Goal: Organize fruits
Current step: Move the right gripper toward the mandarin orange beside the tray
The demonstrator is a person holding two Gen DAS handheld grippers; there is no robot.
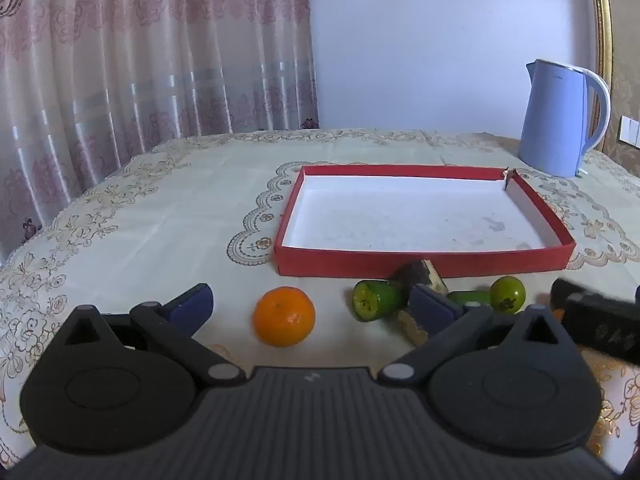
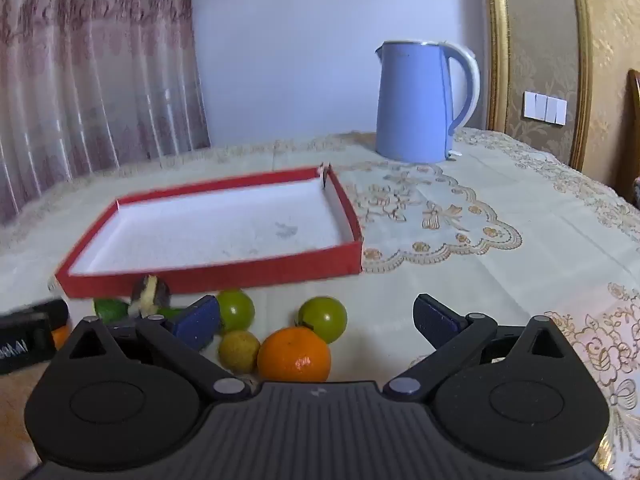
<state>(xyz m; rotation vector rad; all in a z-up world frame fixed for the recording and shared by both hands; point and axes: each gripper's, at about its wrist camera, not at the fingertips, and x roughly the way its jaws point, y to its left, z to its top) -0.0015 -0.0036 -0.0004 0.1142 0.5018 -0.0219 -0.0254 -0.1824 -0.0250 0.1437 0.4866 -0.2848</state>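
While both grippers hover low over the lace-clothed desk (image 1: 160,220), the left gripper (image 1: 312,306) and right gripper (image 2: 318,318) hold their blue-padded fingers (image 1: 192,304) wide apart, gripping nothing. Round orange tangerines (image 1: 284,317), green fruits (image 2: 323,319) and a dark cut piece (image 1: 420,276) lie just before the empty shallow red cardboard tray (image 1: 424,258); a pale blue kettle (image 2: 416,100) stands behind.

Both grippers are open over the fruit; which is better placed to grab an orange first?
Probably right: the right gripper has an orange close between its open fingers. The left gripper's orange lies similarly centred but slightly farther.
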